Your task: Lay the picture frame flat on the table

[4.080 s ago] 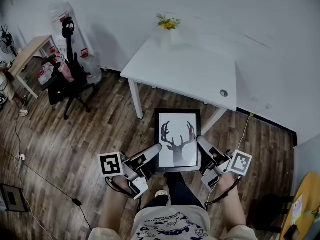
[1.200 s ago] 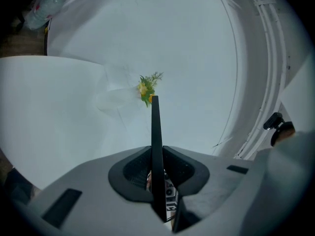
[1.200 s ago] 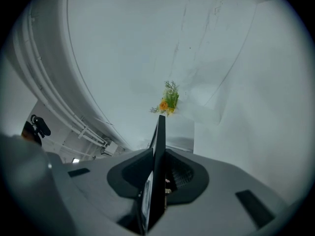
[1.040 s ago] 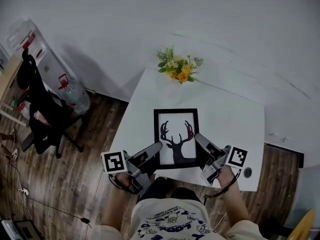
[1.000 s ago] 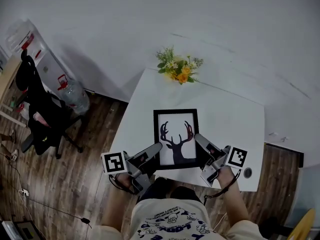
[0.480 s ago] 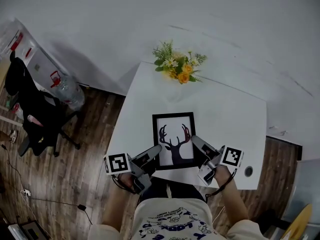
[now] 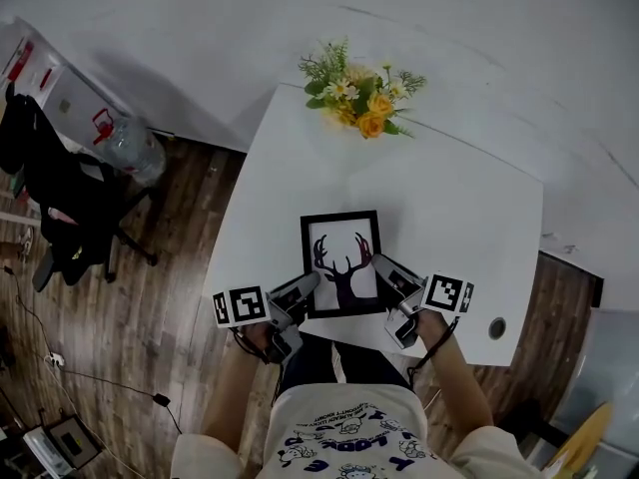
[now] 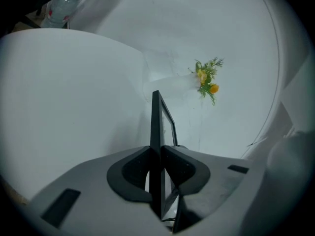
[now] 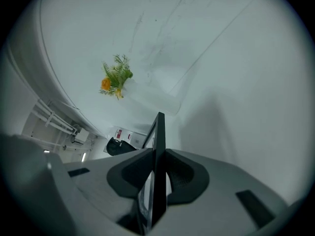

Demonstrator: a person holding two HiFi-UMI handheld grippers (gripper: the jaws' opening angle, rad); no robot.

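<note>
A black picture frame (image 7: pixel 339 262) with a deer silhouette is over the near part of the white table (image 7: pixel 449 218). My left gripper (image 7: pixel 305 287) is shut on its left edge, my right gripper (image 7: pixel 383 271) on its right edge. In the left gripper view the frame's edge (image 8: pixel 156 127) runs upright between the pads of my left gripper (image 8: pixel 158 154), which press on it. In the right gripper view the frame's edge (image 9: pixel 158 132) stands between the pads of my right gripper (image 9: pixel 158 156); those jaws are opening slightly but still touch it. Whether the frame rests on the table I cannot tell.
A bunch of yellow flowers (image 7: pixel 361 93) stands at the table's far edge by the wall. A cable hole (image 7: pixel 497 328) sits near the front right corner. A black office chair (image 7: pixel 50 198) and a water bottle (image 7: pixel 125 148) are on the wood floor at left.
The frame, held in both grippers, has been carried from above the floor to over the table. In the last second the table has come closer and the frame sits lower over it.
</note>
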